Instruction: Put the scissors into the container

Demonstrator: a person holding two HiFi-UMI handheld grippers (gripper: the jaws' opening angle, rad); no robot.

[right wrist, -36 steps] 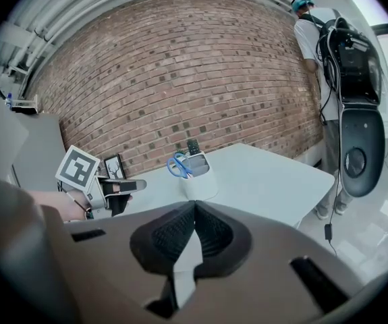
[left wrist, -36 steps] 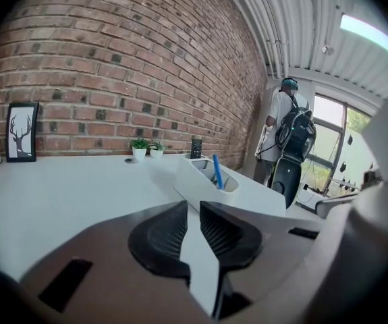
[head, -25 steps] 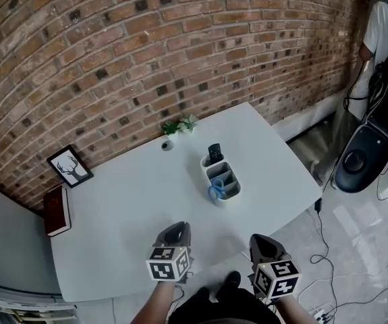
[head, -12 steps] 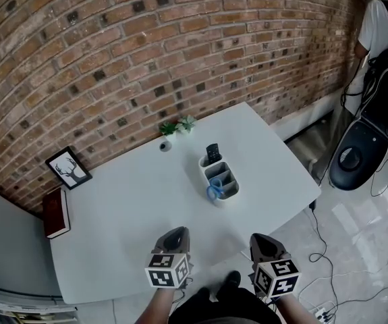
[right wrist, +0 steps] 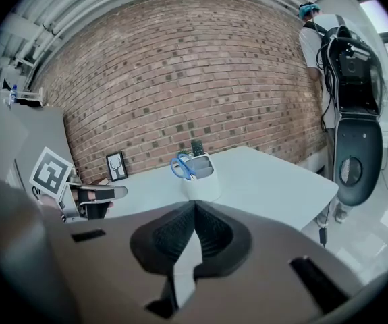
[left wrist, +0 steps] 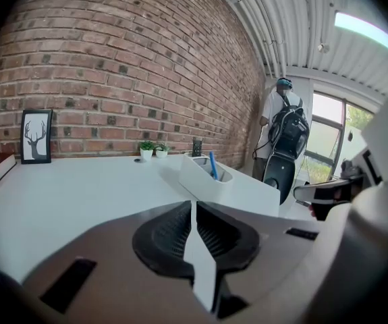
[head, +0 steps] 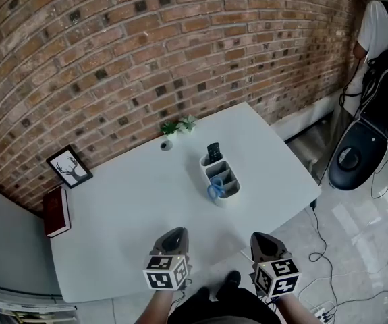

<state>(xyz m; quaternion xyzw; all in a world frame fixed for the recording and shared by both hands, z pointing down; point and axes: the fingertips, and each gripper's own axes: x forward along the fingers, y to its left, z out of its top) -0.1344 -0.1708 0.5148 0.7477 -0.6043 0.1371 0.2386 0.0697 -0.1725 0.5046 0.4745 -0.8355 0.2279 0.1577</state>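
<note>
The blue-handled scissors [head: 215, 192] [right wrist: 182, 166] [left wrist: 212, 165] stand in the near compartment of the white container [head: 220, 178] [right wrist: 200, 180] [left wrist: 210, 181] on the white table [head: 140, 201]. A black remote [head: 213, 152] stands in its far compartment. My left gripper [head: 173, 239] [left wrist: 192, 208] hangs over the table's near edge, jaws shut and empty. My right gripper [head: 264, 244] [right wrist: 194, 208] hovers just off that edge, also shut with nothing in it. Both sit well short of the container.
A small potted plant [head: 180, 124] and a tiny cup [head: 167, 144] sit at the table's back by the brick wall. A framed deer picture [head: 69, 166] and a red book [head: 57, 211] lie at the left. A person [head: 382, 39] with a backpack stands at the right.
Both grippers have drifted slightly back toward me and stay shut. The scissors have stayed in the container.
</note>
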